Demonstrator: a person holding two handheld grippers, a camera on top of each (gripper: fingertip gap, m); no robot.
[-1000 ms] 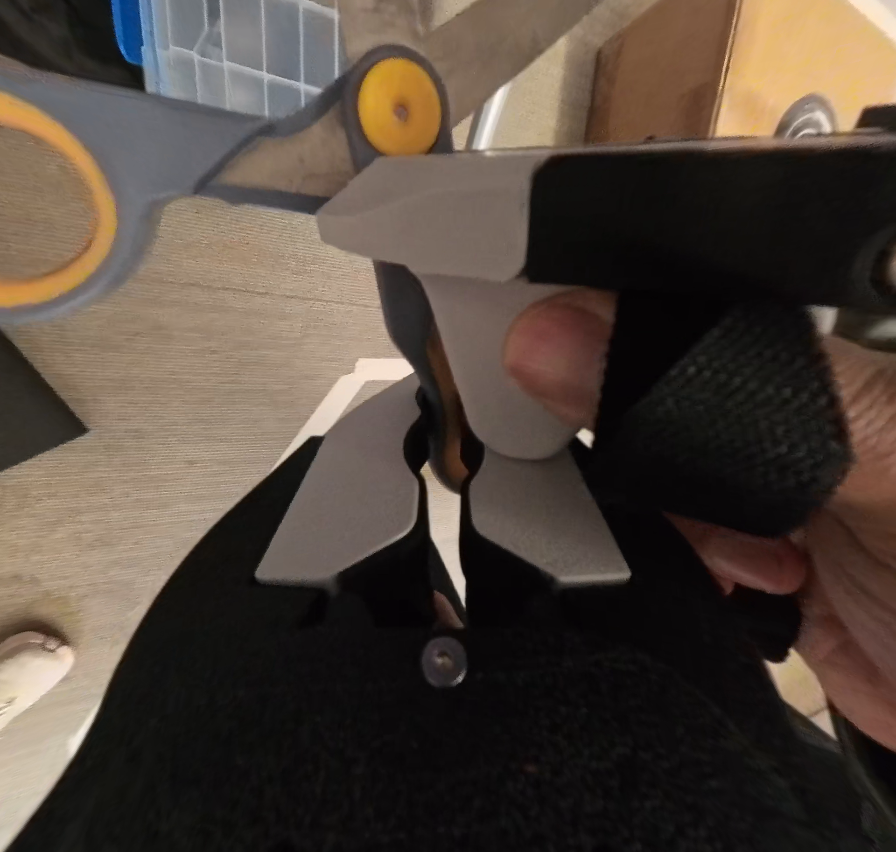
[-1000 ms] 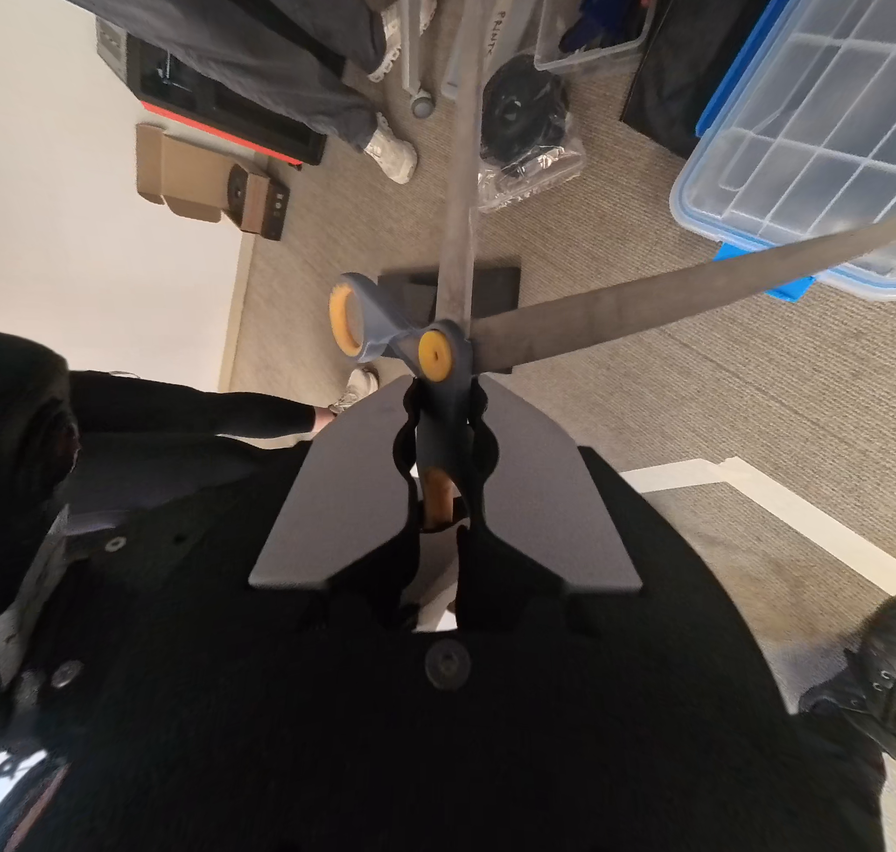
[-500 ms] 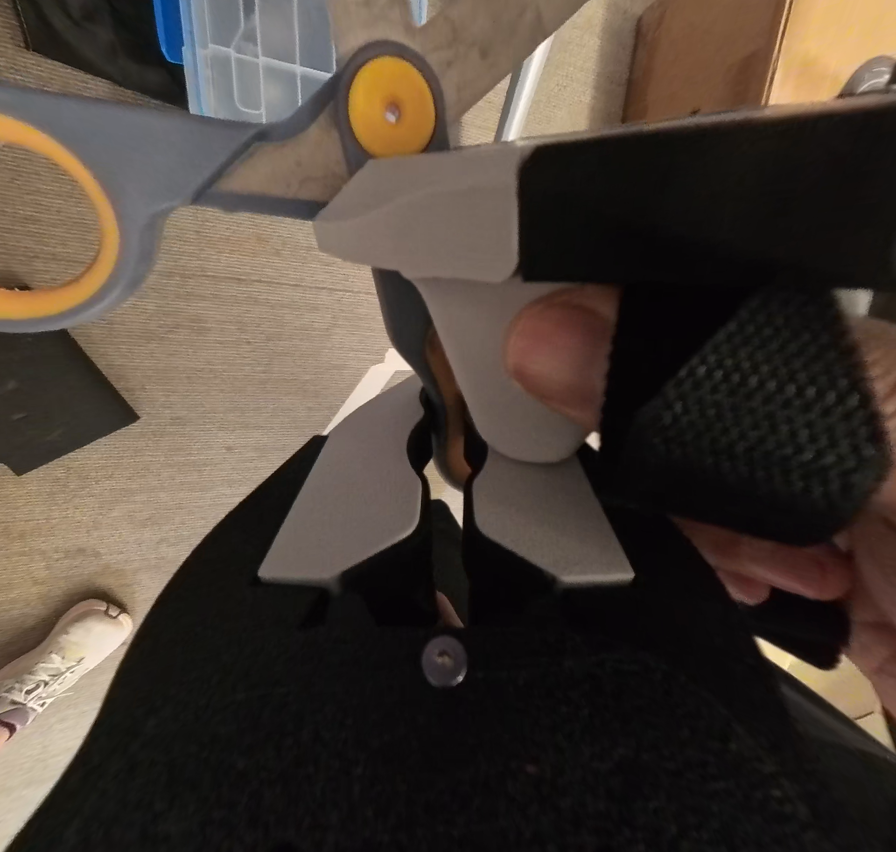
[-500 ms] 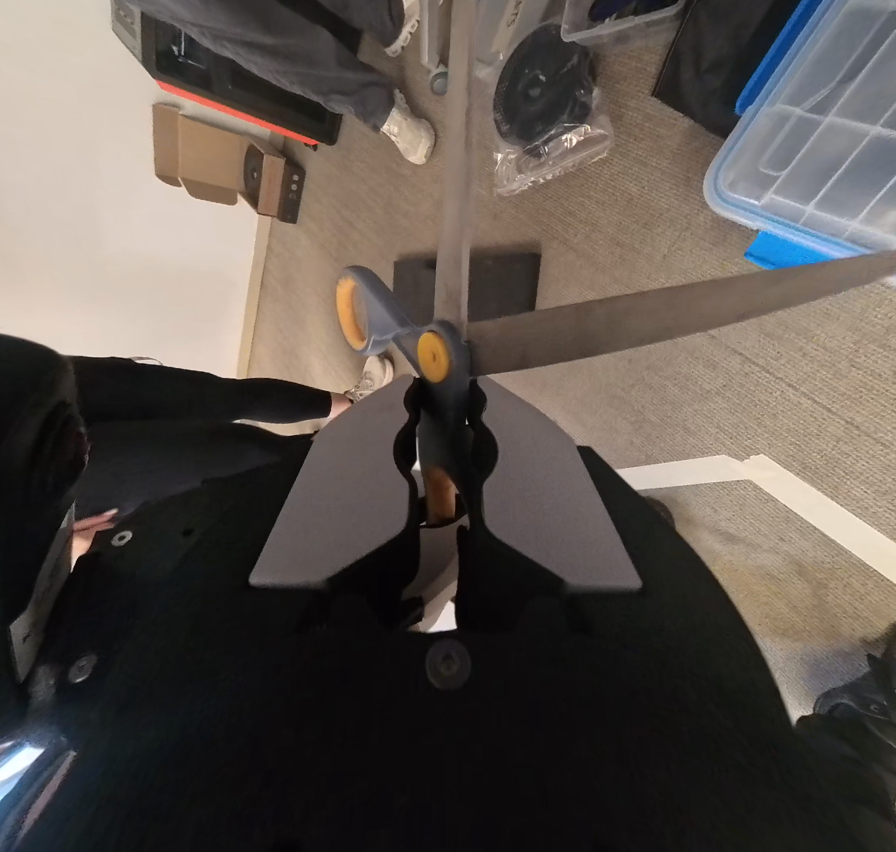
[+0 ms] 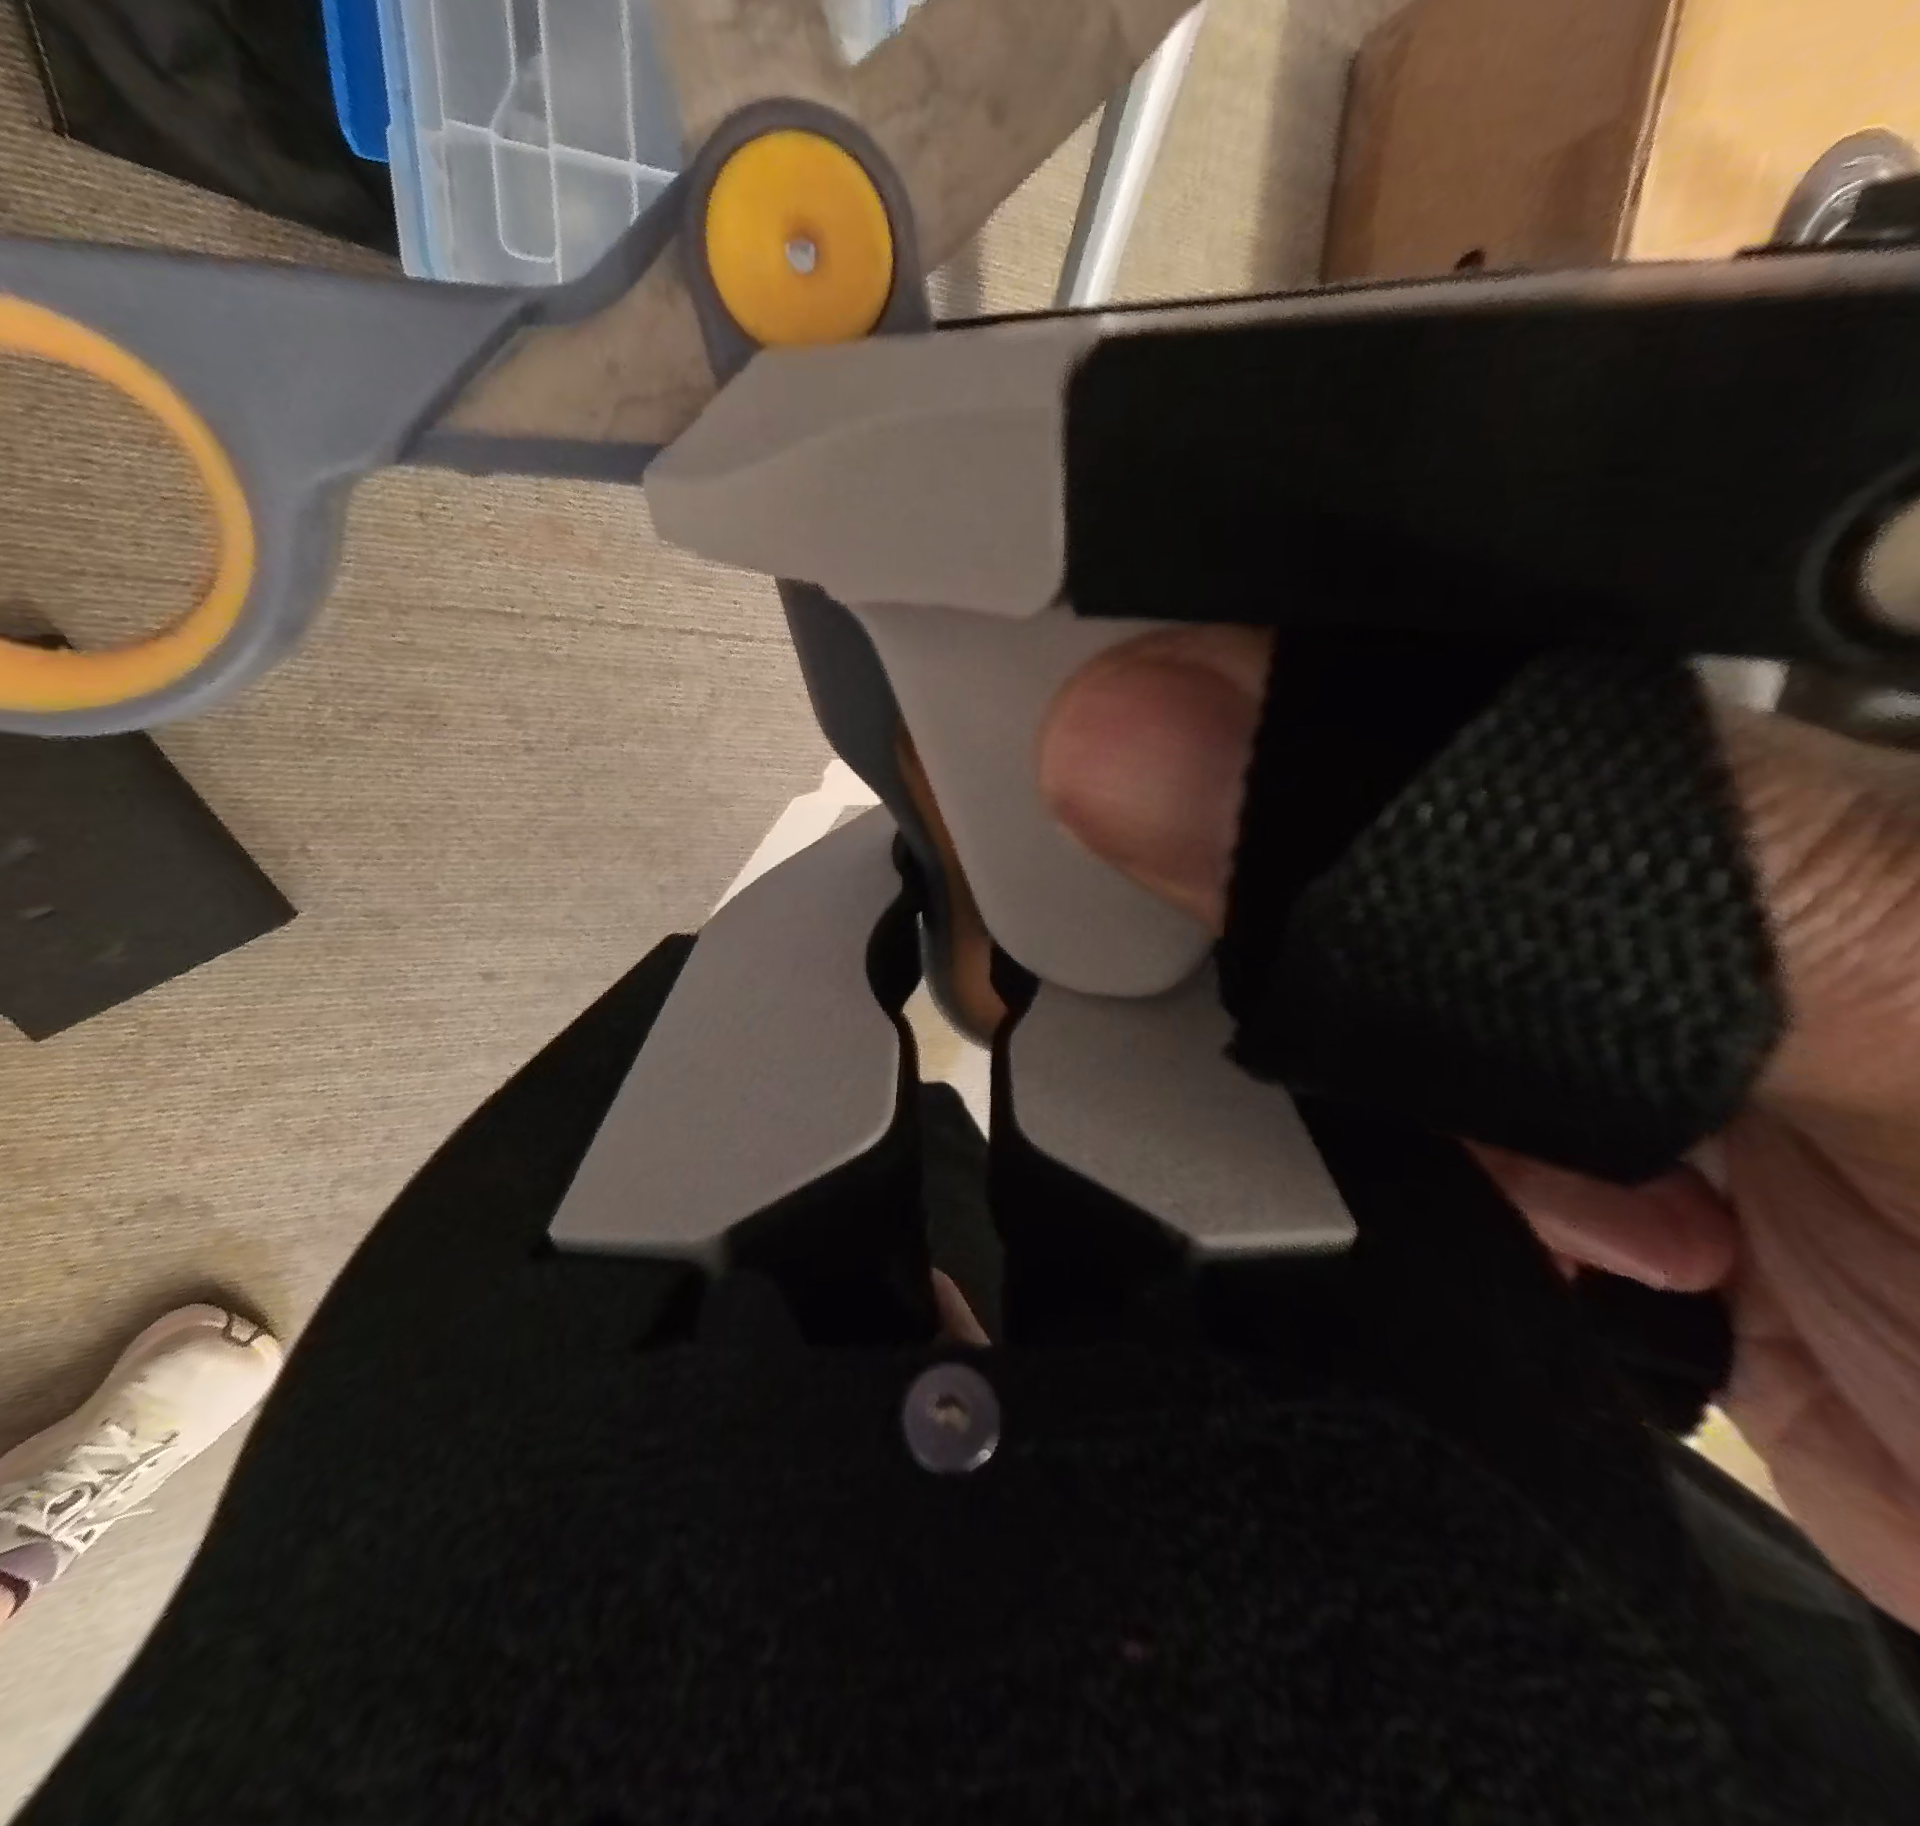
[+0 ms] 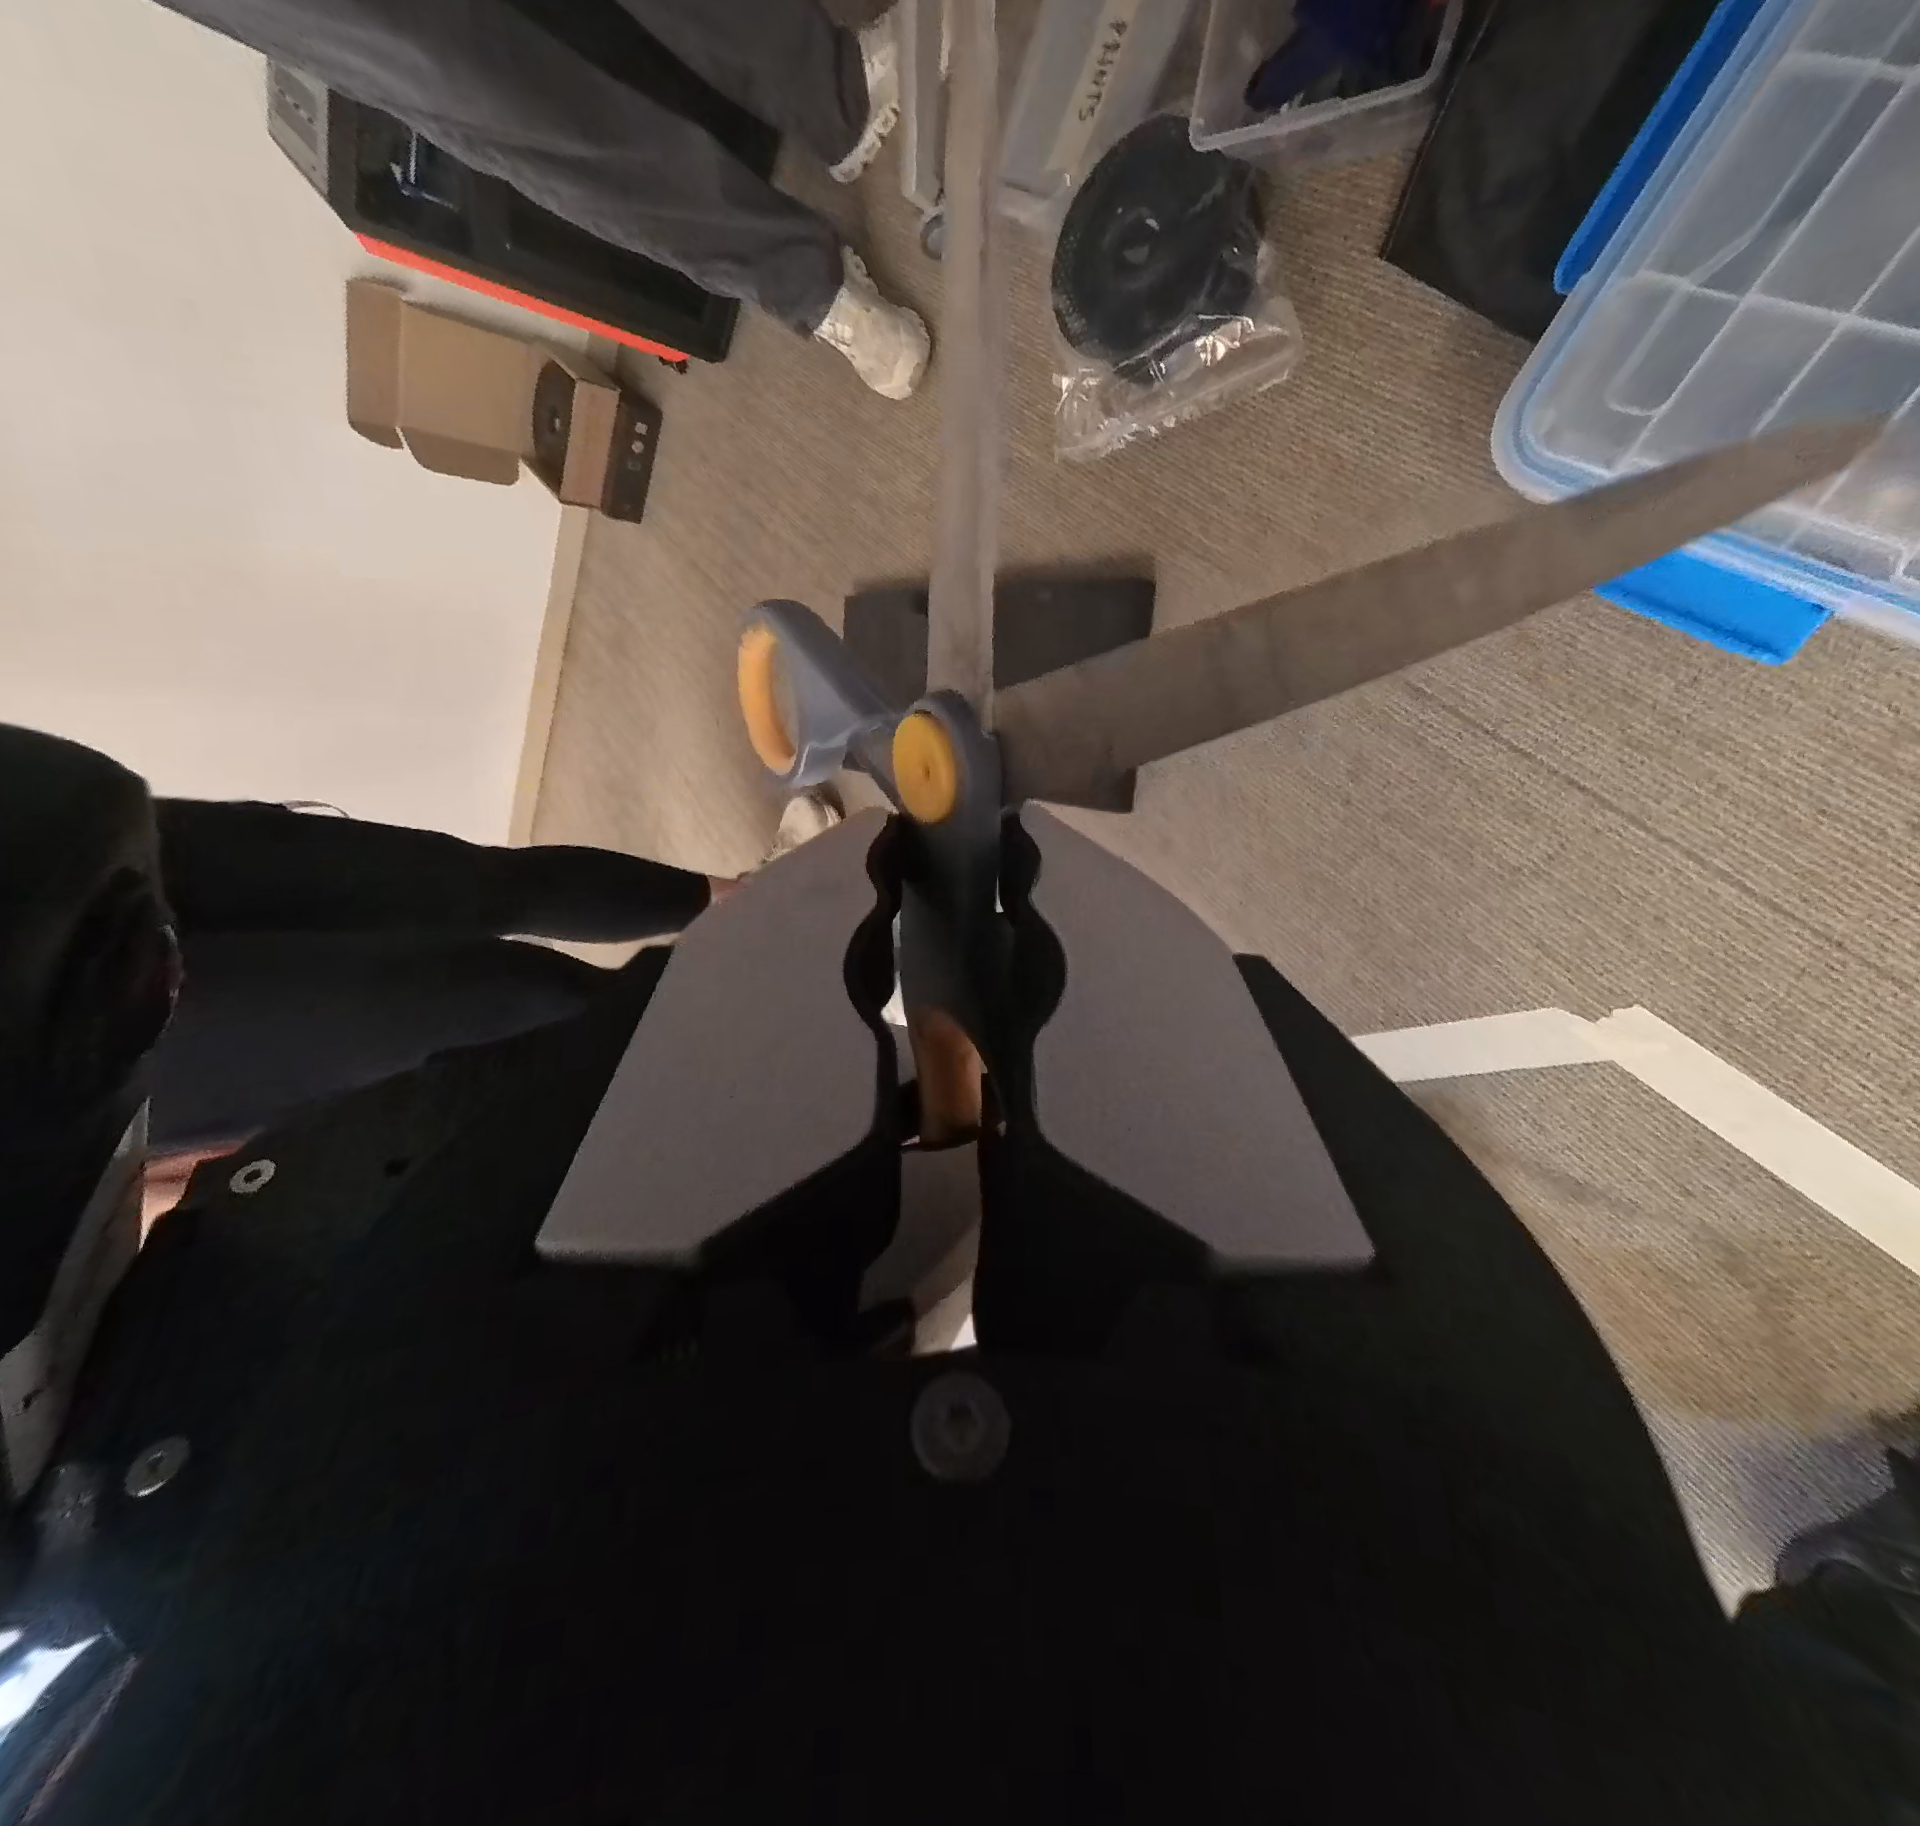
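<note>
A pair of scissors with grey handles, orange linings and an orange pivot [image 5: 800, 228] is held in the air with its blades [image 6: 1403, 633] spread wide. My left gripper [image 5: 951, 903] is shut on the lower scissors handle [image 5: 961, 955]. My right gripper [image 6: 951, 872] is shut on the same handle [image 6: 951, 966] just below the pivot [image 6: 925, 768]. In the left wrist view the right gripper's grey fingers [image 5: 883, 488] come in from the right, held by a gloved hand [image 5: 1507, 945]. The free handle loop [image 5: 135, 519] sticks out to the left.
Carpet floor lies below. On it are a clear bin with a blue lid [image 6: 1745, 270], a black foam square [image 6: 1060, 613], a bagged black disc [image 6: 1153, 259], white tape lines [image 6: 1662, 1080] and a small cardboard box [image 6: 468, 394]. A person's leg and shoe [image 6: 873, 342] stand nearby. The grippers' ends are close to 7 centimetres from one another.
Both grippers and the scissors have drifted together a little over the floor, so the background has shifted. Both grips and the spread of the blades are unchanged.
</note>
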